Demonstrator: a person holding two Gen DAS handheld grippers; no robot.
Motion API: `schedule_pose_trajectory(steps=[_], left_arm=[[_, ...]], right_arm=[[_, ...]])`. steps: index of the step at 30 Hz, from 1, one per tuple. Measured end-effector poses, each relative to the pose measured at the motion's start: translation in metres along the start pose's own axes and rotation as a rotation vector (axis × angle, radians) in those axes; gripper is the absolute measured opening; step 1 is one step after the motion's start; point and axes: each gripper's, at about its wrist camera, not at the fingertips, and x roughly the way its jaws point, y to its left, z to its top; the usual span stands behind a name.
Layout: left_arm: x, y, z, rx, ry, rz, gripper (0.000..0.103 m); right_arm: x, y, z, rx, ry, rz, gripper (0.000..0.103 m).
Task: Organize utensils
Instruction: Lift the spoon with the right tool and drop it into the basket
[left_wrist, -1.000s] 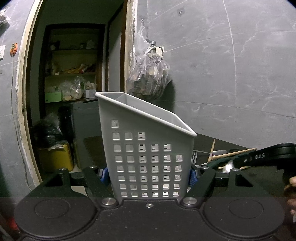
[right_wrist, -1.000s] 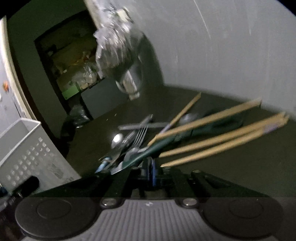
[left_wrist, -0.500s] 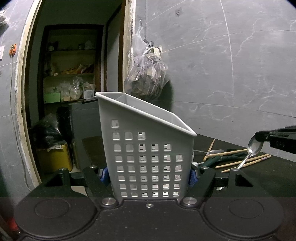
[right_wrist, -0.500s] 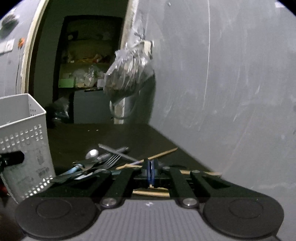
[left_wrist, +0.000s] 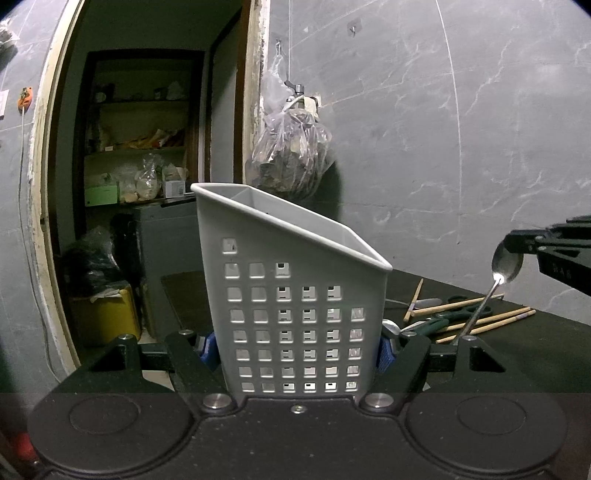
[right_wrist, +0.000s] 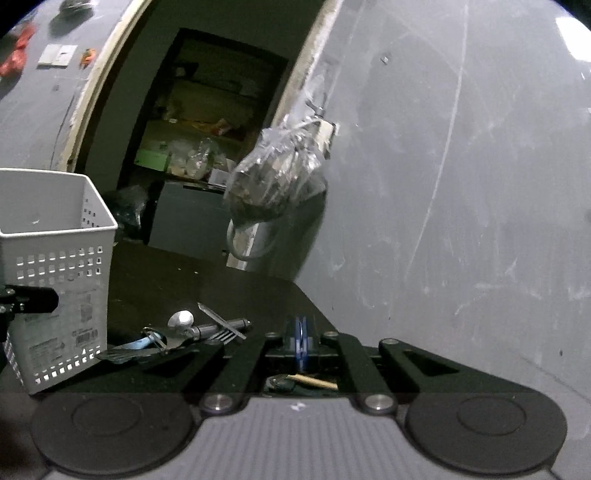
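Observation:
My left gripper (left_wrist: 297, 350) is shut on a grey perforated utensil basket (left_wrist: 295, 295) and holds it upright on the dark table; the basket also shows at the left of the right wrist view (right_wrist: 55, 266). My right gripper (right_wrist: 301, 345) is shut on the bowl of a metal spoon (left_wrist: 508, 264), which hangs handle down above the table, right of the basket. The spoon itself is hidden in the right wrist view. Loose utensils (right_wrist: 184, 332) lie on the table: a spoon, a fork, a knife, green scissors (left_wrist: 432, 325) and wooden chopsticks (left_wrist: 487, 321).
A plastic bag (left_wrist: 291, 162) hangs on the grey wall behind the table. An open doorway (left_wrist: 140, 184) with shelves lies to the left. The table's far edge runs behind the basket.
My right gripper has lifted the spoon from the pile and risen well above the table. The basket and left gripper have stayed put.

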Motion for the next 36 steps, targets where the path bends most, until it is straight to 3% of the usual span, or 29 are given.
schedule_pose_trajectory(steps=[7,15,22,28,36], left_arm=[[-0.005,0.001,-0.001,0.008,-0.002,-0.011,0.076],[-0.006,-0.001,-0.002,0.011,-0.004,-0.017,0.076],[-0.006,0.0,-0.002,0.012,-0.003,-0.019,0.076],[-0.006,-0.001,-0.002,0.012,-0.003,-0.019,0.076],[-0.006,0.0,-0.002,0.013,-0.004,-0.021,0.076]], right_arm=[[-0.007,0.004,0.019,-0.071,-0.071,0.004,0.001],[-0.042,0.004,0.088,-0.144,-0.333,0.025,0.001],[-0.06,0.029,0.131,-0.217,-0.482,0.197,0.001],[-0.049,0.075,0.119,-0.321,-0.428,0.372,0.001],[-0.032,0.102,0.1,-0.381,-0.312,0.449,0.001]])
